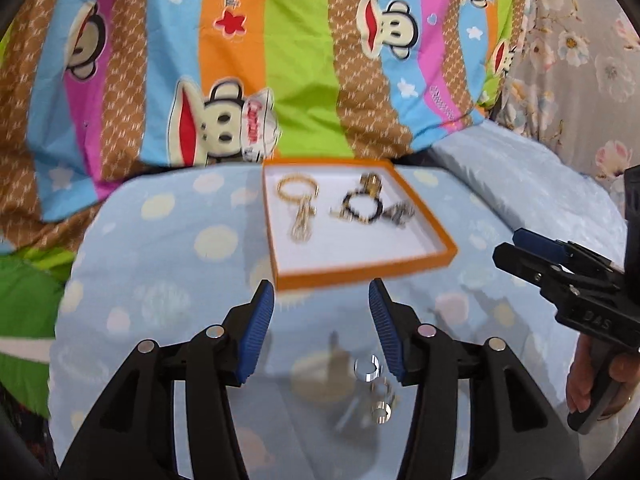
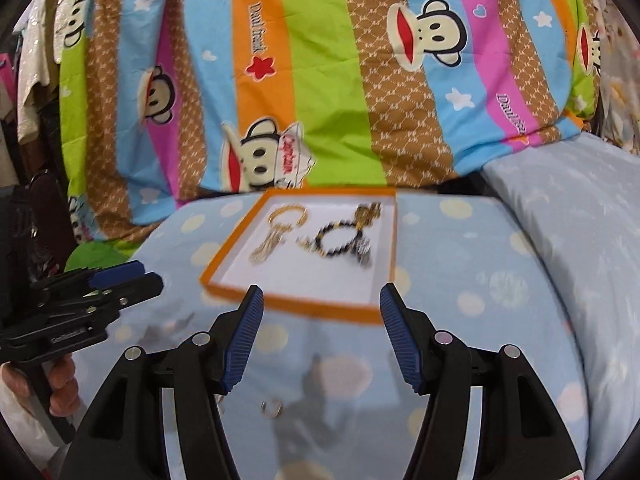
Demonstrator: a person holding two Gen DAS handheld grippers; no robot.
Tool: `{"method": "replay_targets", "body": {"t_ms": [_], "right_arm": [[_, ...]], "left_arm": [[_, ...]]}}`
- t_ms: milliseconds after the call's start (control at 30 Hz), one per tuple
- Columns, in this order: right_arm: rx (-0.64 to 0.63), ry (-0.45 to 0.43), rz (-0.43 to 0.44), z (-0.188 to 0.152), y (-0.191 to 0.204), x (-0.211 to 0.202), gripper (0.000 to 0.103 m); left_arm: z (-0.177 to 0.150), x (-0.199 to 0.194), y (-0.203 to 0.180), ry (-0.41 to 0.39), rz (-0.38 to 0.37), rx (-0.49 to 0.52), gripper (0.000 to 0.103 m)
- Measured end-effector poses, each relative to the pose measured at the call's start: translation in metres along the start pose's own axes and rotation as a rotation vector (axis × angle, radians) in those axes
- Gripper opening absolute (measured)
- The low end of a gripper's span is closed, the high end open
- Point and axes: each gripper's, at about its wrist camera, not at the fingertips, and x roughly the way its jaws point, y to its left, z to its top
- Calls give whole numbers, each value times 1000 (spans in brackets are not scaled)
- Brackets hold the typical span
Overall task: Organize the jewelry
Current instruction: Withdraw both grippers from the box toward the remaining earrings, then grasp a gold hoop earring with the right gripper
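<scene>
An orange-rimmed shallow box with a white floor lies on the blue dotted cushion. Inside it rest a gold chain bracelet with a dangling charm, a black beaded bracelet and other gold and silver pieces. My left gripper is open just in front of the box's near rim, nothing between its blue pads. Silver rings lie on the cushion under its right finger. My right gripper is open too and empty; a small ring lies below it.
A striped monkey-print quilt rises behind the box. A pale blue pillow lies to the right, floral fabric beyond it. A hand holds the right gripper's handle; another hand holds the left one.
</scene>
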Motion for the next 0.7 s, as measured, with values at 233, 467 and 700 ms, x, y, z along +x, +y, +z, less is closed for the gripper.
{"method": "replay_targets", "body": {"t_ms": [233, 467, 700], "right_arm": [[-6, 57, 18, -41, 19, 13, 45], [-50, 131, 20, -58, 28, 36, 45], [-88, 157, 5, -62, 34, 44, 40]], "left_arm": [[-56, 10, -2, 57, 67, -29, 48], [-80, 14, 3, 77, 66, -38, 48], [-82, 15, -4, 81, 45, -8, 51]]}}
